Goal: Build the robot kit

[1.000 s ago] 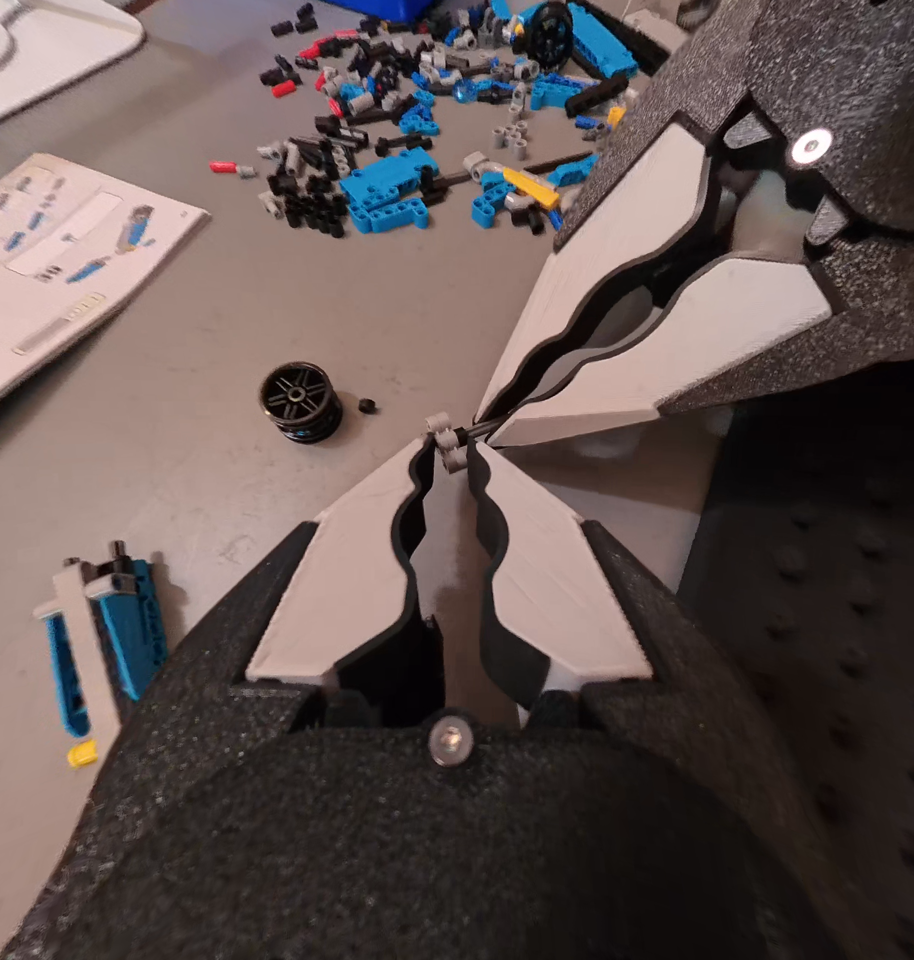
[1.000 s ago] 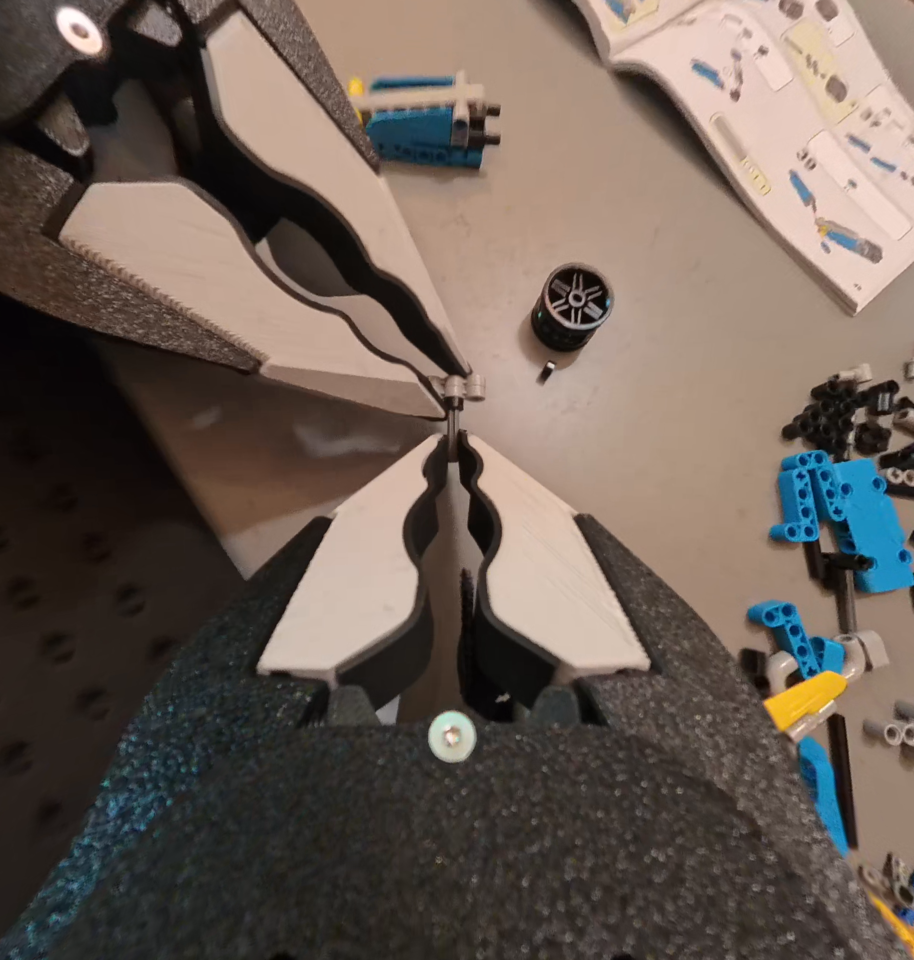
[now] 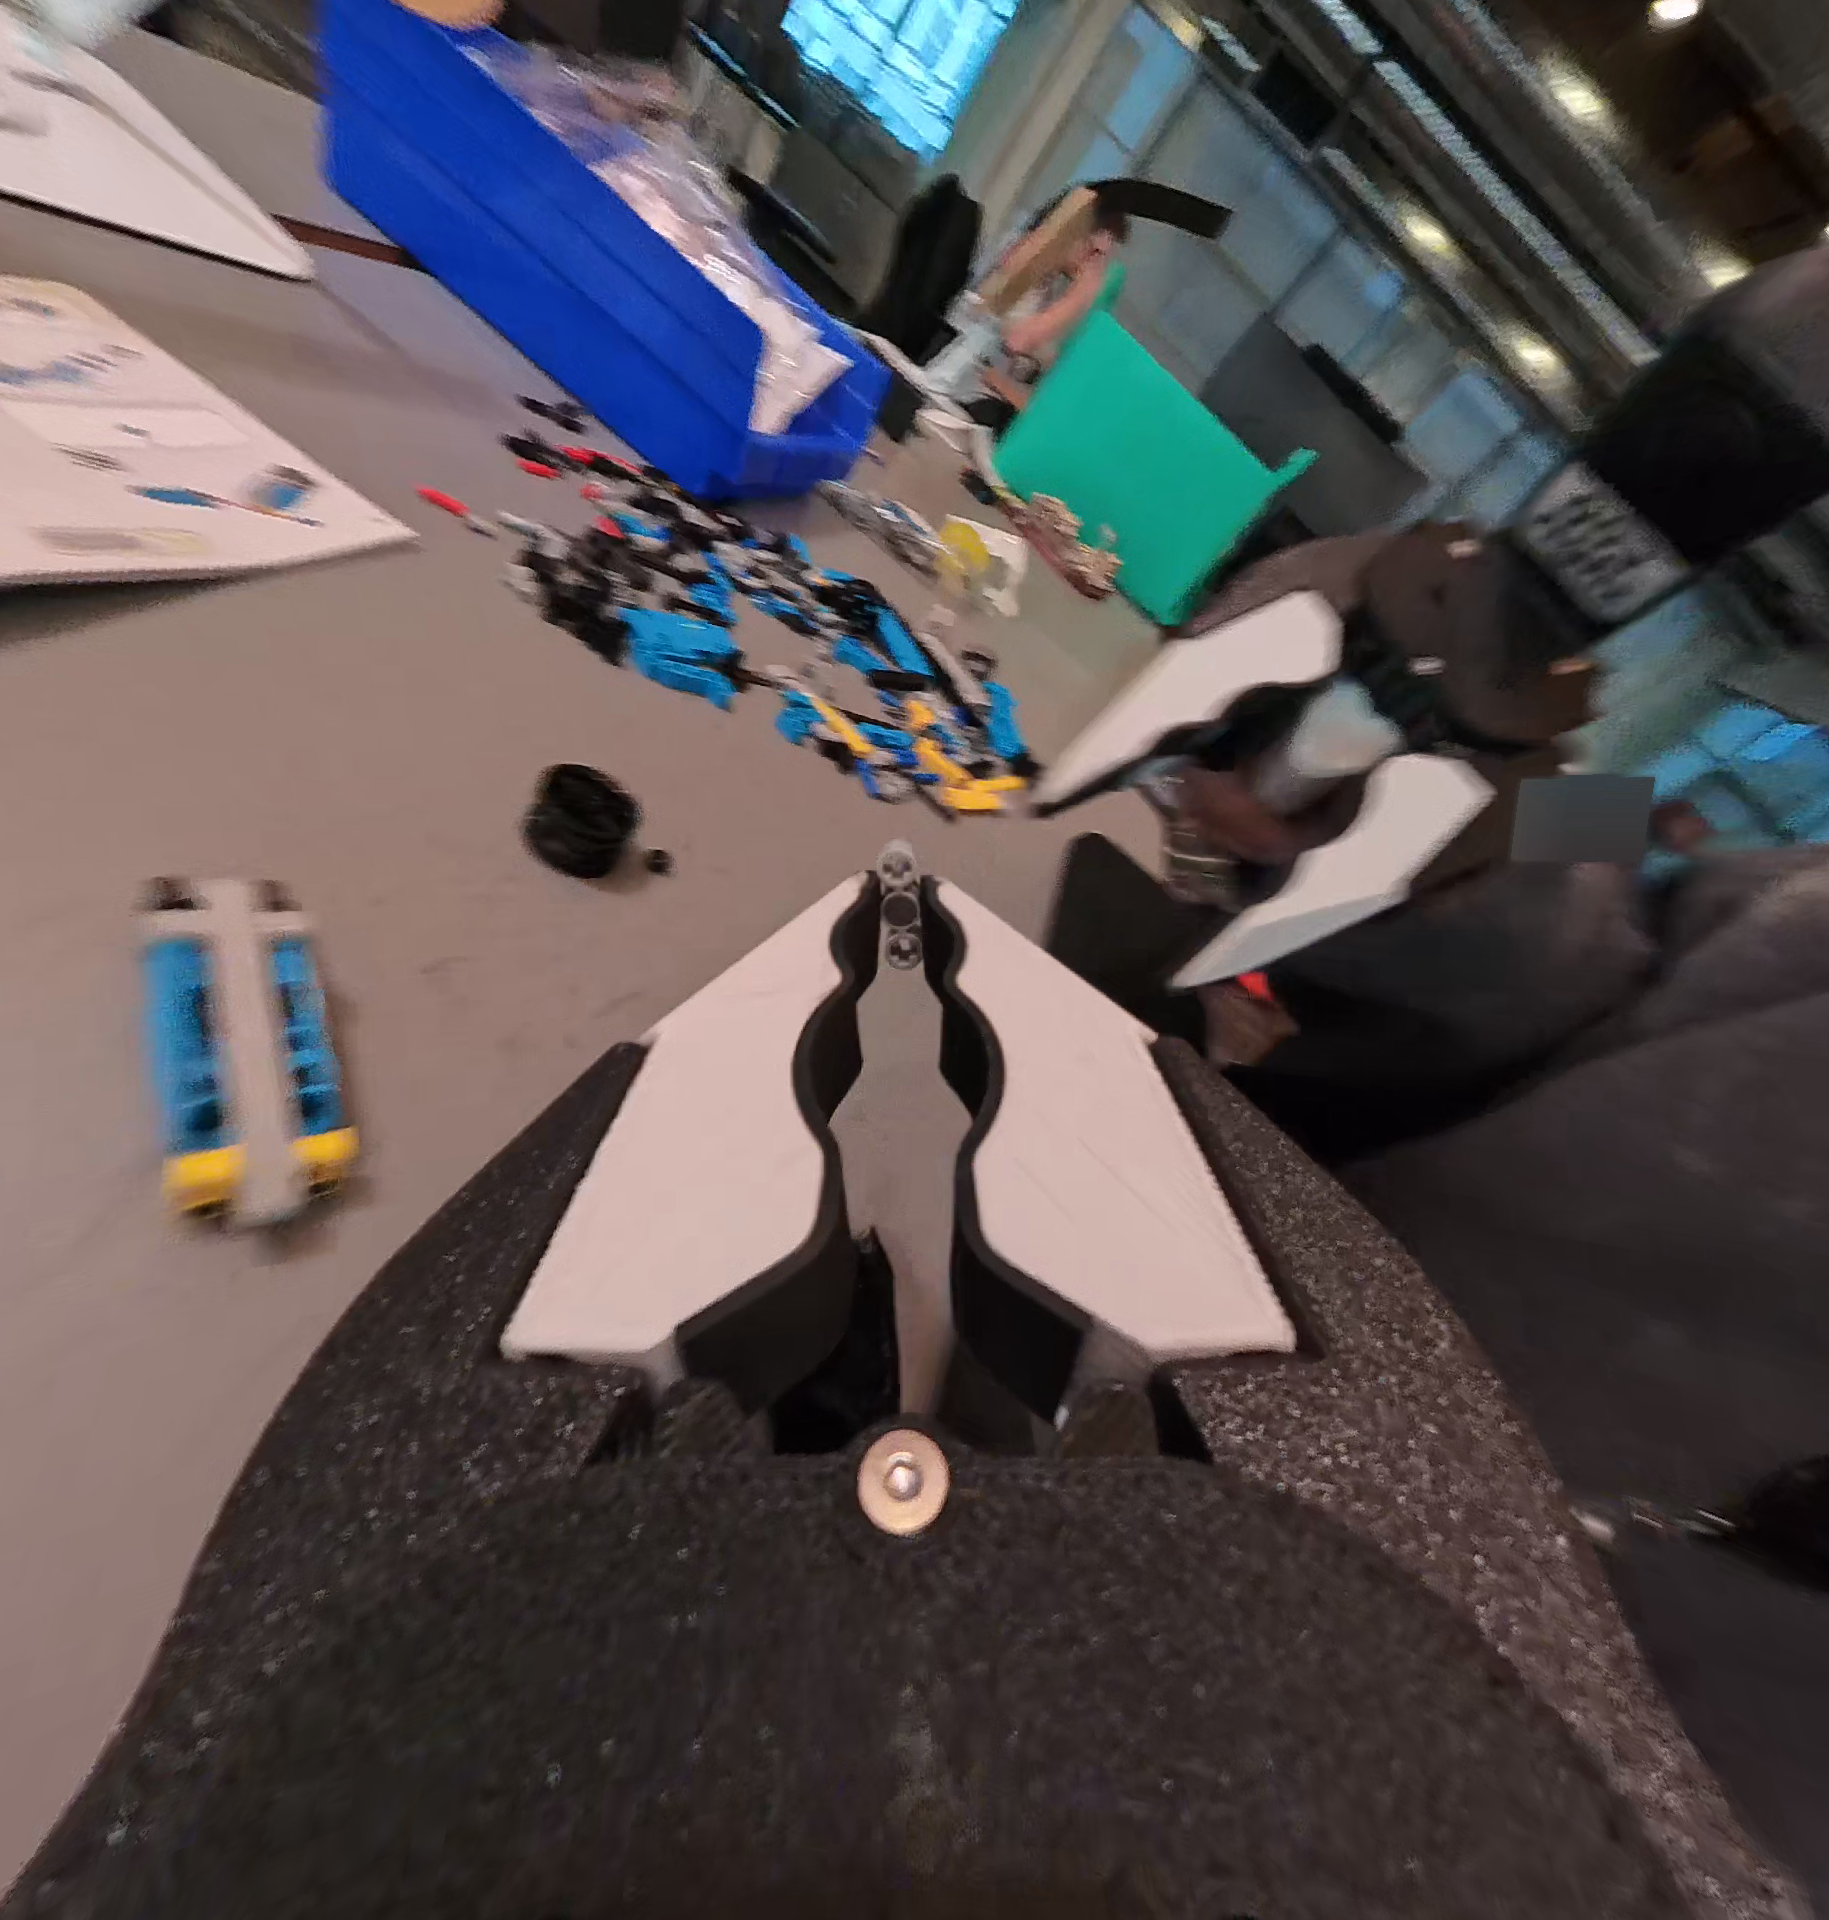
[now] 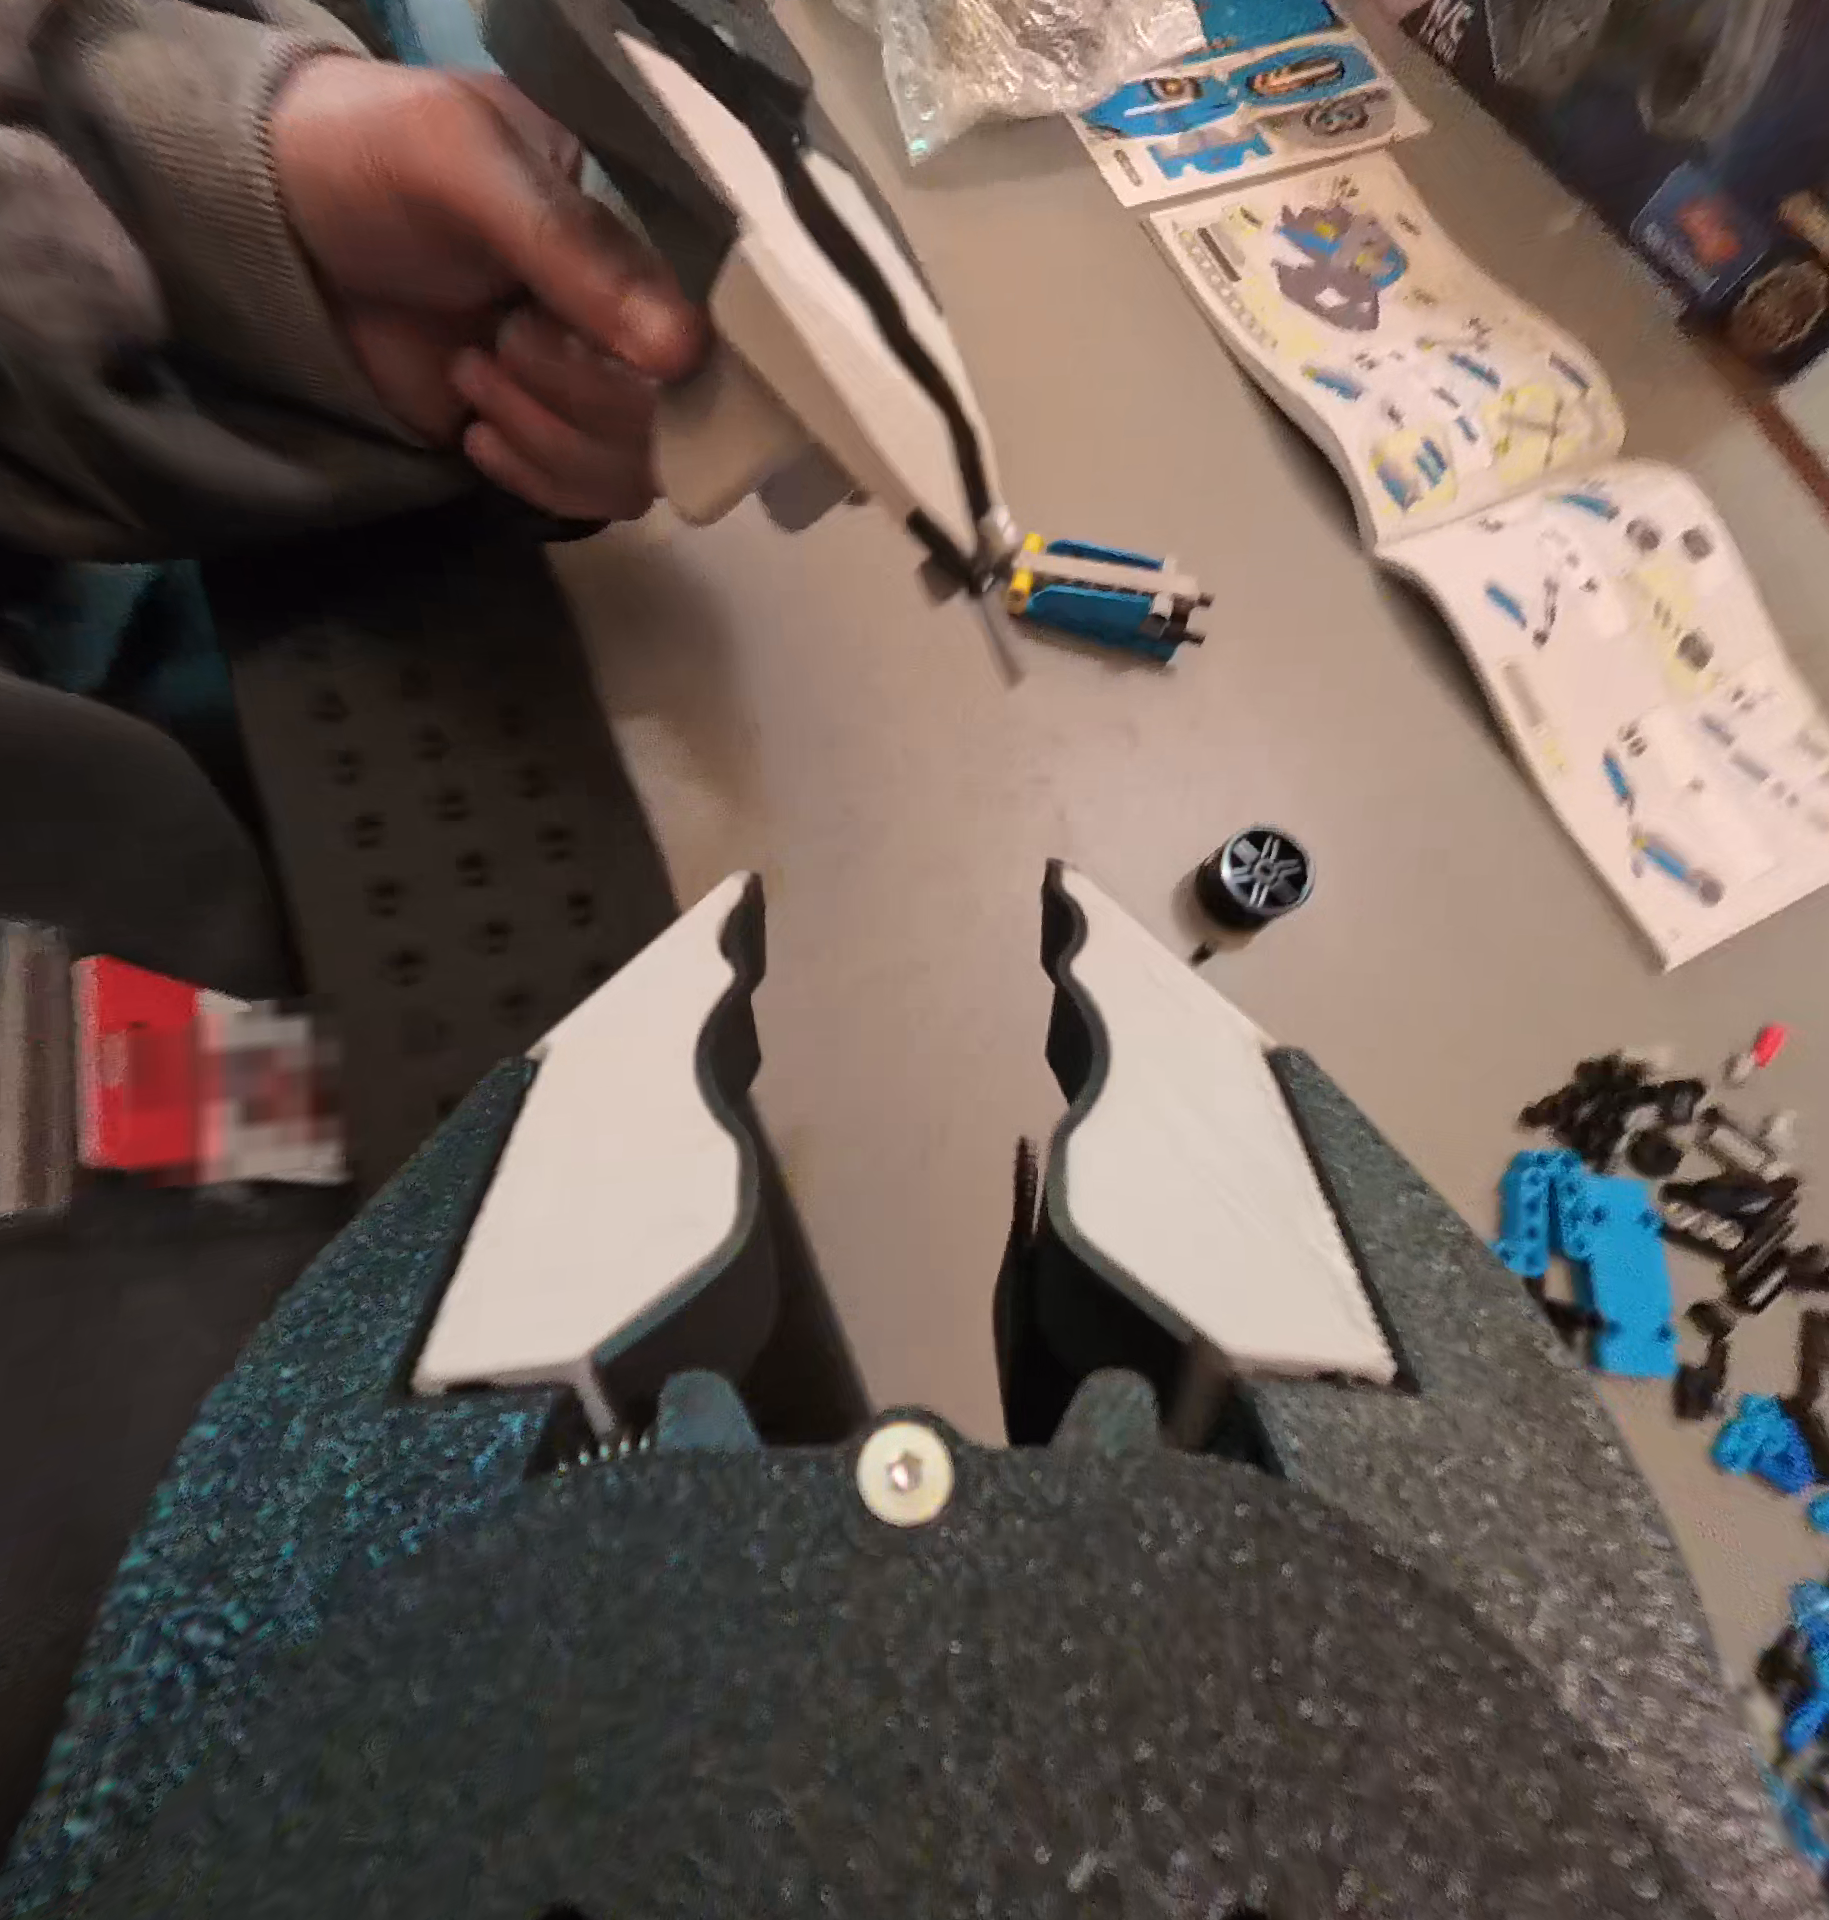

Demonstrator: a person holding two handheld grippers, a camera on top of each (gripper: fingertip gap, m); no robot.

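L gripper (image 3: 899,894) clenched on small grey connector w/ black axle (image 3: 901,914), raised above grey table (image 3: 266,779). R gripper (image 4: 902,904) released, jaws wide apart, nothing between. Black wheel (image 4: 1258,878) just beside R tip; blue-grey assembly (image 4: 1107,597) lies near L gripper tips.

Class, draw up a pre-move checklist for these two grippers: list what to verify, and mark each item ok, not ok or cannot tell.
1. Left gripper shut on grey connector: ok.
2. Axle seated in connector: cannot tell, blurred.
3. Right gripper open and empty: ok.
4. Grippers apart: ok.
5. Wheel clear of right gripper's fingers: ok, it lies just beside one.
6. Blue assembly free on table: ok.
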